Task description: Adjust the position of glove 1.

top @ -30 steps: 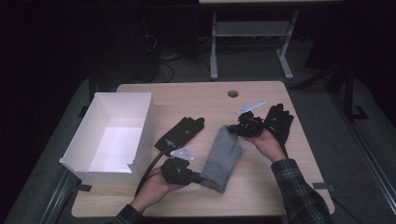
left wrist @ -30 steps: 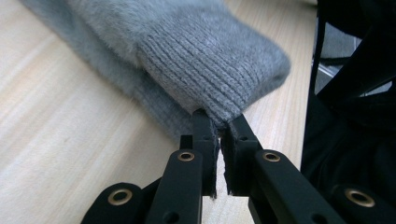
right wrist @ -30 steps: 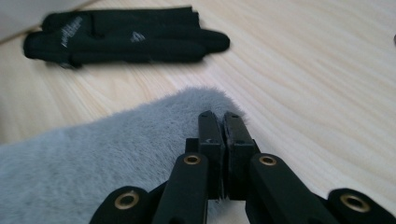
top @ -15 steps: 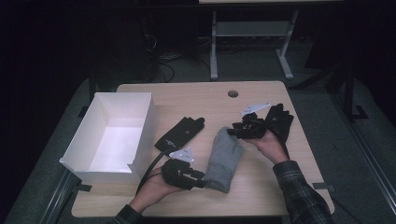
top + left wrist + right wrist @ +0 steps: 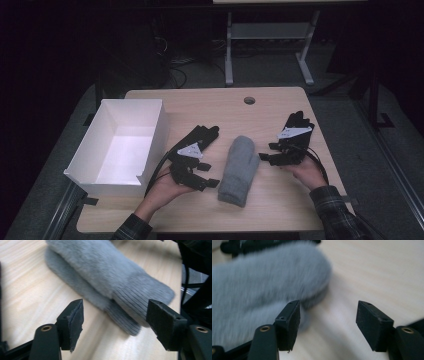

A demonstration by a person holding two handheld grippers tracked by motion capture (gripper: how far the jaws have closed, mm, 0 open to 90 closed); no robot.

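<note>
A grey mitten (image 5: 239,170) is seen lying flat on the wooden table (image 5: 215,105), folded double, between the two grippers. The left gripper (image 5: 212,182) is held just left of the mitten's near, ribbed cuff end; its jaws have just been opening and now stand well apart. In the left gripper view the cuff (image 5: 140,302) is seen lying on the table just beyond the gap between the pads, pressed by neither. The right gripper (image 5: 263,159) is held just right of the mitten's far, rounded end, its jaws likewise just opened and apart. In the right gripper view the fuzzy tip (image 5: 267,282) is seen beyond the left pad, while bare table is framed between the jaws.
</note>
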